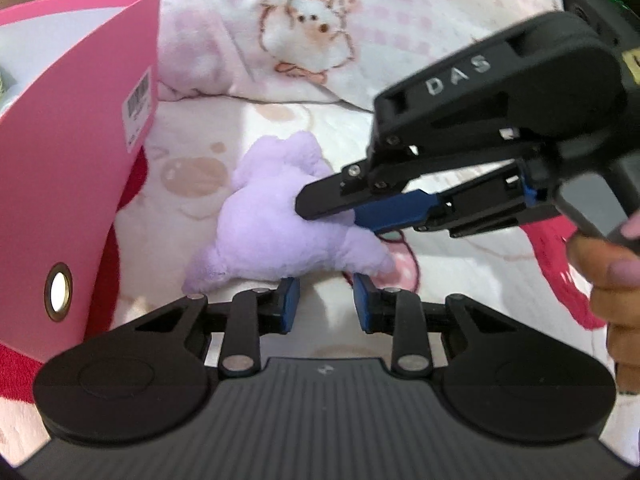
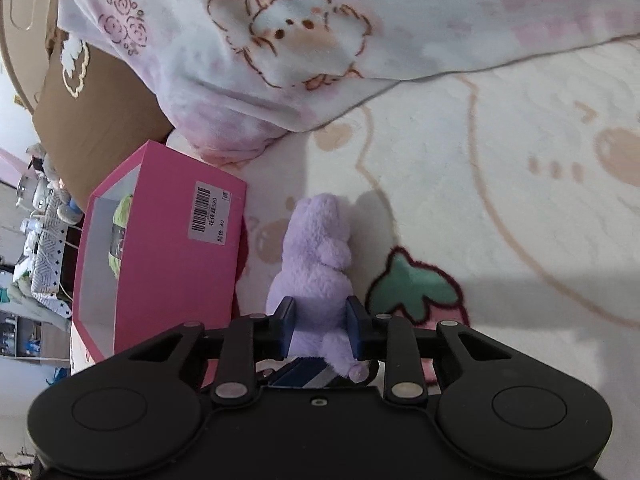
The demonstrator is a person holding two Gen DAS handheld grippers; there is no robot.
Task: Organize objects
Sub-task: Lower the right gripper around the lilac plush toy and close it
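Just beside plush, pink box.

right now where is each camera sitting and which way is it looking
Left wrist view: sits on the left gripper, looking forward and down at the purple plush on the bed; the right gripper reaches in, and a hand shows.
Right wrist view: sits on the right gripper, looking down along the plush it clamps; no hand shows.
Shared: the plush, the pink box and the sheep-print blanket.
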